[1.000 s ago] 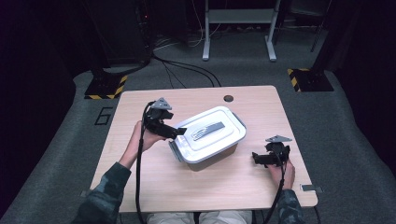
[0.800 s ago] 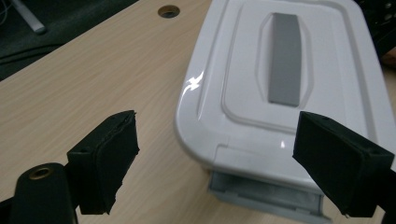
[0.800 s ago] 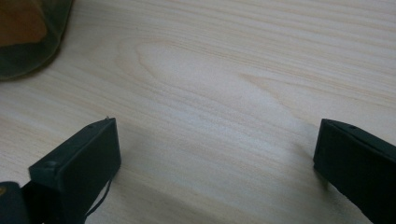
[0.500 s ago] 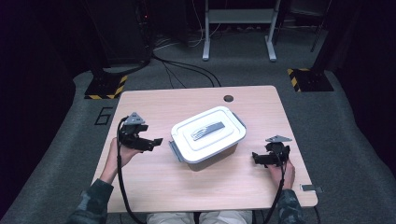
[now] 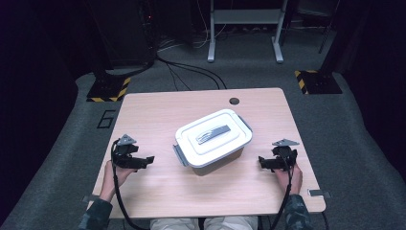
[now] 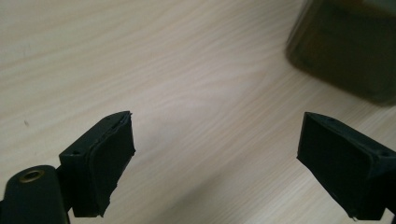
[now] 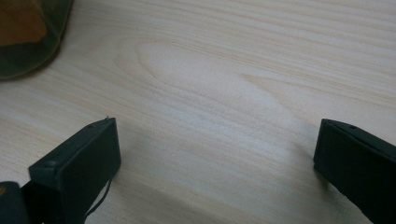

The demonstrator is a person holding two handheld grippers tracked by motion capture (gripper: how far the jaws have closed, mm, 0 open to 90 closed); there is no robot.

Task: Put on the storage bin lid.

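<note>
A clear box with a white lid (image 5: 213, 136) and a grey handle (image 5: 214, 134) sits mid-table, its grey latch (image 5: 181, 155) facing left. My left gripper (image 5: 147, 161) hovers low over the wood, left of the box and apart from it, pointing toward it. In the left gripper view its jaws (image 6: 215, 154) stand wide, having just opened a little more, with bare table between them and the box's corner (image 6: 345, 51) beyond. My right gripper (image 5: 262, 162) rests right of the box, open (image 7: 215, 158), with only the wood between its jaws and the box's edge (image 7: 28, 37) at upper left.
The wooden table (image 5: 158, 110) has a cable hole (image 5: 234, 101) near its far edge. On the dark floor behind lie cables (image 5: 191, 72), two hazard-taped stand bases (image 5: 107, 88) (image 5: 316, 81) and a metal frame (image 5: 244, 28).
My left gripper has drawn away from the box's left end, moving left, toward the near edge and down. The right gripper and the box have stayed put.
</note>
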